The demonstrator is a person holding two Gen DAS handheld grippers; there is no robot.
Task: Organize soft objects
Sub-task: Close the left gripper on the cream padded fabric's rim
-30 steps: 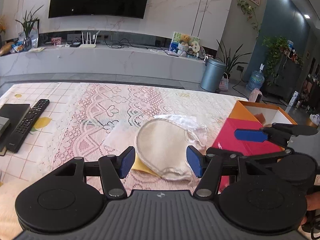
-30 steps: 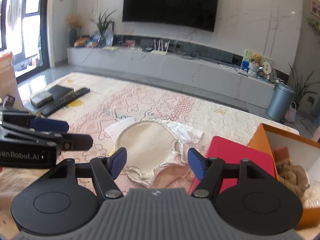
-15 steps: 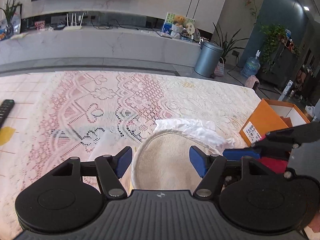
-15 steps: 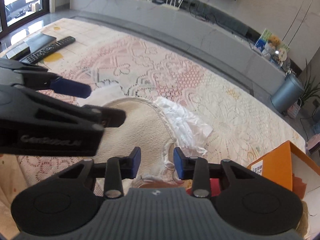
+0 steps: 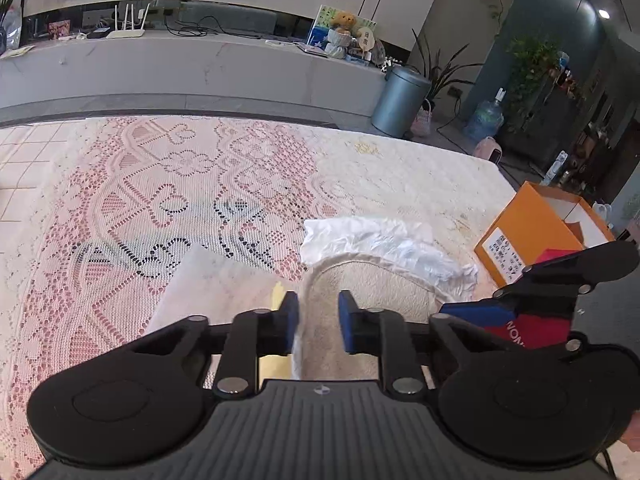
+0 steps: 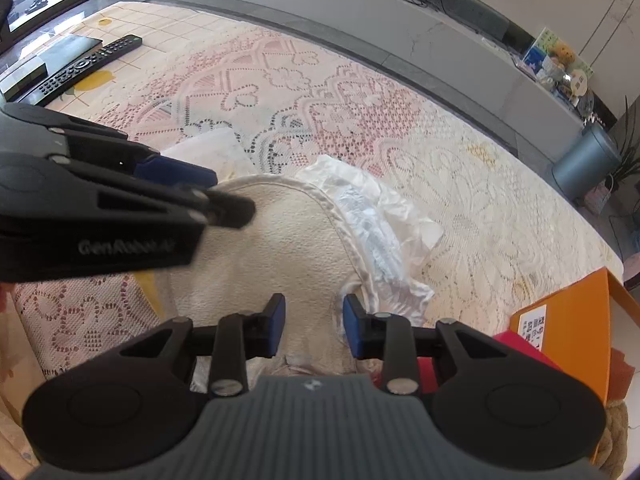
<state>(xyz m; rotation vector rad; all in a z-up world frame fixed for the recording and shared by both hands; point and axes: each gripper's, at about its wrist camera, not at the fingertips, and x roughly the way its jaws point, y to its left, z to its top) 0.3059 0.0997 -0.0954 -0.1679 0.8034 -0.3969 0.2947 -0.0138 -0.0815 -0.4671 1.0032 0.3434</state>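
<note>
Left wrist view, left to right: lace tablecloth (image 5: 168, 184) filling upper left; left gripper (image 5: 313, 326) at lower centre, jaws closing over the rolled left edge of the cream fabric pad (image 5: 372, 292), pads not yet visibly pressing; crumpled white plastic (image 5: 380, 240) tucked behind it; orange box (image 5: 520, 240) at right edge. Right wrist view: right gripper (image 6: 313, 324) at lower centre, jaws closing around the pad's near right hem. Best handled by pinching both edges fully before lifting, keeping the two grips level, avoiding snagging lace or plastic underneath.
</note>
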